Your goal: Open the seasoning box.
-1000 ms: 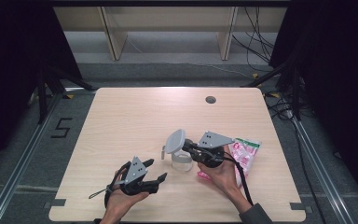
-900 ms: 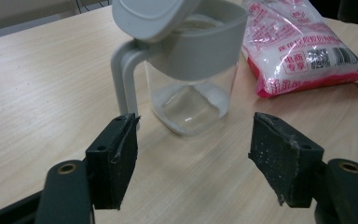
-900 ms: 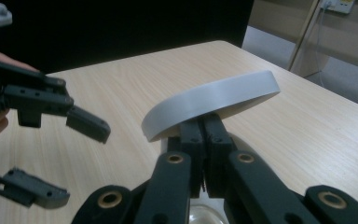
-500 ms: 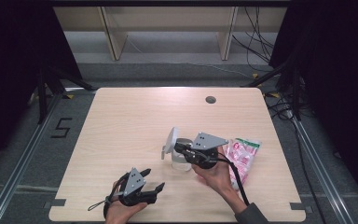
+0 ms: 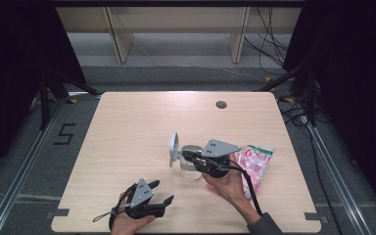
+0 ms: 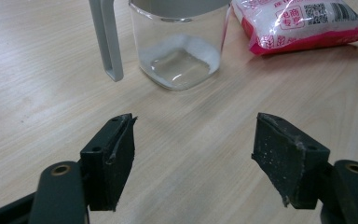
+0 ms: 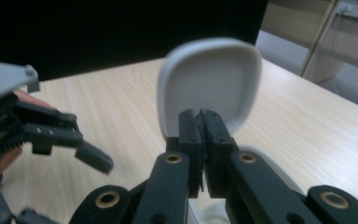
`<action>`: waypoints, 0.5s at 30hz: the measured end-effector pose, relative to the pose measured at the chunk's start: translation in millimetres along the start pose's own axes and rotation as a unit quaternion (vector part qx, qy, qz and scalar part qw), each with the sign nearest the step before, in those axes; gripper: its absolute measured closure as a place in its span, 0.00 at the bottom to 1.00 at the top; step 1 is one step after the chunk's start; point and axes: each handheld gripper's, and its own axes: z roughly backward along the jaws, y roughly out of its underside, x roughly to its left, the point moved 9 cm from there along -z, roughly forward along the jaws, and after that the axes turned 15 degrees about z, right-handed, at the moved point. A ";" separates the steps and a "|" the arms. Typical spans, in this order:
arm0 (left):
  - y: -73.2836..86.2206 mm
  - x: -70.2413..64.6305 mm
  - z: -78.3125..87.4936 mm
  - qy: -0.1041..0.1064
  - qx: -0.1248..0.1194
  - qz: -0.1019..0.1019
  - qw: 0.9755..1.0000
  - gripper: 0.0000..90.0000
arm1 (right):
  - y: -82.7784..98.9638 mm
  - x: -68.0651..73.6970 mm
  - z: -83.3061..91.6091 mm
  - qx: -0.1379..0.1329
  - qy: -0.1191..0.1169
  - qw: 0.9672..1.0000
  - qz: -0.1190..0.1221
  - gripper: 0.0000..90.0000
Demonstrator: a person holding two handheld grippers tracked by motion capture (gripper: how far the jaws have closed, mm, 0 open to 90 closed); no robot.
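Jar: we see the glass jar (image 5: 191, 166) upright near the middle of the bench (image 5: 127, 132), a thin layer of white grains on its floor in the left gripper view (image 6: 179, 56).
Lid: the grey flip lid (image 5: 175, 149) stands open and upright at the jar's left edge; in the right gripper view (image 7: 209, 81) it rises just beyond the jaw tips.
Right hand-held gripper: our right hand-held gripper (image 5: 188, 157) sits over the jar mouth, jaws pressed together; we cannot tell whether they pinch the jar's rim or the lid's base.
Left hand-held gripper: our left hand-held gripper (image 5: 165, 201) is near the bench's front edge, jaws wide with nothing between them (image 6: 193, 154), aimed at the jar.
Bag: the pink-and-white bag (image 5: 254, 164) lies flat just right of the jar, behind our right hand.
Change: within the last second our left hand-held gripper has dropped back toward the front edge, away from the jar; our right one has closed in over the jar from beside the bag.
Meaning: we judge the jar now steadied and open, with the left free for its next move.
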 end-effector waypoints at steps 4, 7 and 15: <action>-0.4 -1.6 -0.2 0.003 -0.004 0.006 1.000 0.32 | 33.0 -1.4 11.8 0.045 0.011 0.999 0.000 0.99; 1.0 2.1 1.8 -0.008 0.009 -0.012 1.000 0.32 | 40.7 -3.8 19.6 0.040 0.019 0.999 -0.014 1.00; -1.7 1.4 3.2 -0.007 -0.002 0.001 1.000 0.32 | 42.5 -14.8 57.9 0.022 0.051 0.998 -0.014 1.00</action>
